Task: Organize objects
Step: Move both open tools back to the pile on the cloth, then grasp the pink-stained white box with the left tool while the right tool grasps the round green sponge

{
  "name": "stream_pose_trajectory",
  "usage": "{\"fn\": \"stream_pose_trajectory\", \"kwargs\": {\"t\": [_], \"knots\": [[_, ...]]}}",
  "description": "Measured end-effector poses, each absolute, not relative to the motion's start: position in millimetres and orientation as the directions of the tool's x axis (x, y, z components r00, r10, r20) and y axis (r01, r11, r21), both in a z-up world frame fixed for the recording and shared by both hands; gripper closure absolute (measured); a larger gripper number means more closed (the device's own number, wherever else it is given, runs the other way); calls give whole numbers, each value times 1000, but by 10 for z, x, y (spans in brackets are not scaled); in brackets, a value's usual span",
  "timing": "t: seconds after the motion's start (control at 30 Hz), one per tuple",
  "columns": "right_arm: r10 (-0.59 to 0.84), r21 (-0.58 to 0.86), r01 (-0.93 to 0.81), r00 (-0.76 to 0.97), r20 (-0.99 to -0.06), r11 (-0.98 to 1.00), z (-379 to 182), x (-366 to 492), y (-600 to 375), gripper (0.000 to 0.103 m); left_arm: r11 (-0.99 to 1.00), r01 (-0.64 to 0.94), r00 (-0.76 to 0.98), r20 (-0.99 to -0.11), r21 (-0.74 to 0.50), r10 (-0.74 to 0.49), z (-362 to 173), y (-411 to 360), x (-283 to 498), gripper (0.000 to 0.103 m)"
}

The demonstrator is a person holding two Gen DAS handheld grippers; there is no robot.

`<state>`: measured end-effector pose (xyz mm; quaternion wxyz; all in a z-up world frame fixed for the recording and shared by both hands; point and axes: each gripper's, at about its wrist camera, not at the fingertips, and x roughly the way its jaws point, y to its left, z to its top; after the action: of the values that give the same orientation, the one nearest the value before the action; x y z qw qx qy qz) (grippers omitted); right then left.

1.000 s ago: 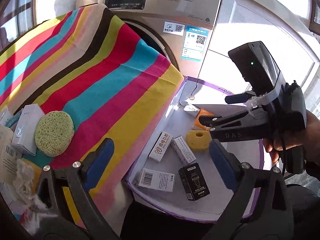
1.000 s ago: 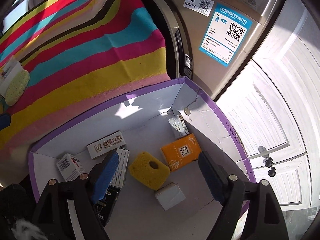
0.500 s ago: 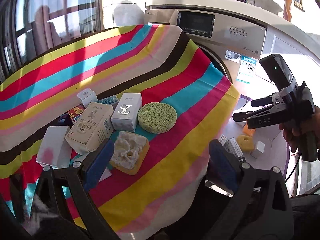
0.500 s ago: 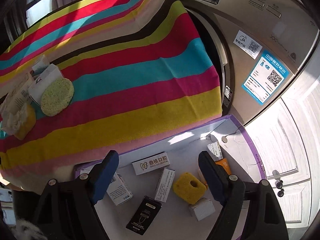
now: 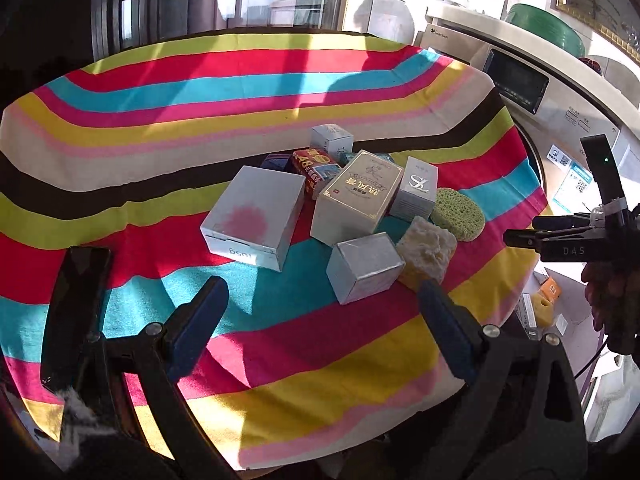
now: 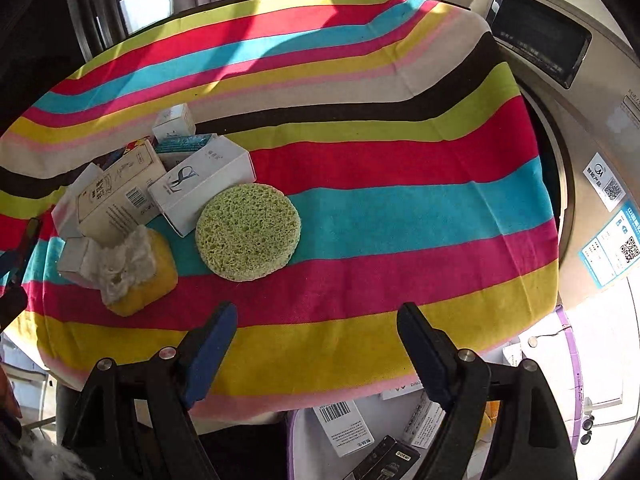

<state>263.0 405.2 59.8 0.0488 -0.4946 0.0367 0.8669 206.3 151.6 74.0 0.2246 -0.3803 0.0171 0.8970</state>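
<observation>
We hold both tongs spread apart, empty: left gripper (image 5: 320, 316), right gripper (image 6: 316, 344). At eleven o'clock of ours, the round green sponge (image 6: 248, 232) looks porous, flat.

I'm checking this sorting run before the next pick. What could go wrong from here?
The boxes lie packed and leaning together, so lifting one could topple its neighbours. The torn sponge touches a small box; the open left gripper may catch both. The cloth could drag when things are pulled.

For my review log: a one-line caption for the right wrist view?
Open right gripper above striped tablecloth, facing green round sponge beside piled boxes.
</observation>
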Motion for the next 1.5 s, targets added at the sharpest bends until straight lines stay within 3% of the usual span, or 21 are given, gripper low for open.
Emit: {"fn": "stream_pose_trajectory", "kwargs": {"t": [0.27,1.1,1.2,1.27,1.5], "knots": [[12,25,-66,-512,-859,-997,531,2452,3928,17,-913,-381,-599,-712,-148,366,673,1294,1731,5],[-26,10,36,-483,-875,-999,252,1804,3668,15,-875,-472,-470,-811,-102,348,331,1494,912,5],[-18,2,32,-495,-869,-999,247,1770,3651,15,-876,-471,-468,-814,-99,344,321,1518,904,16],[-15,1,28,-502,-864,-1000,244,1749,3646,15,-879,-468,-459,-823,-95,334,302,1538,896,28],[-25,12,29,-501,-865,-1000,257,1737,3652,14,-890,-445,-460,-827,-101,324,306,1529,930,32]]}}
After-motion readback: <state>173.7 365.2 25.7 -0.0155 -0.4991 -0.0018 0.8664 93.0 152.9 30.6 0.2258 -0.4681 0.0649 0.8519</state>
